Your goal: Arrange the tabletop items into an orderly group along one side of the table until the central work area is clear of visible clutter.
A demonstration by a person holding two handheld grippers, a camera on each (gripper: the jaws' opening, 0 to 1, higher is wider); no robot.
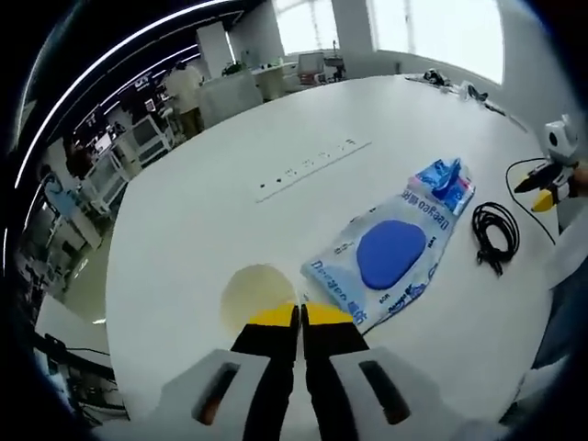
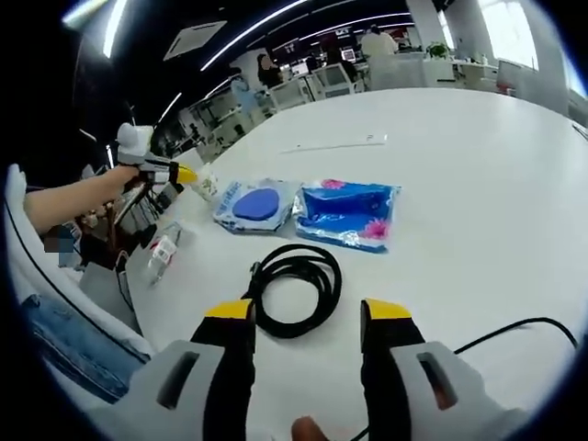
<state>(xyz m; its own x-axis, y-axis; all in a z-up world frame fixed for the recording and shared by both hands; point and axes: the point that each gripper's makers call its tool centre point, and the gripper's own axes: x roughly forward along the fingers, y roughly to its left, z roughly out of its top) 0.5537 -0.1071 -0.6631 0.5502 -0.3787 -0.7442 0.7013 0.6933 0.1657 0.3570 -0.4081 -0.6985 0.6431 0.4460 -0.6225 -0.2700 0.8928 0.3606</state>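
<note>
The left gripper (image 1: 300, 317) has its jaws pressed together, empty, beside a clear packet (image 1: 386, 262) holding a blue oval pad. The right gripper (image 2: 308, 312) stands wide open over a black coiled cable (image 2: 296, 288) — just before two blue packets (image 2: 347, 211) lying side by side on the white table (image 2: 478, 156).

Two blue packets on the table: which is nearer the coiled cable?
The glossy all-blue packet with pink print; the other, a white packet with a blue oval, lies beyond it from the cable.

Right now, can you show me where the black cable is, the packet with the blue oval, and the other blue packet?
black cable (image 2: 296, 290), right gripper view, on the coil's loop.
packet with the blue oval (image 1: 391, 254), left gripper view, on the oval.
other blue packet (image 2: 347, 211), right gripper view, on its middle.
</note>
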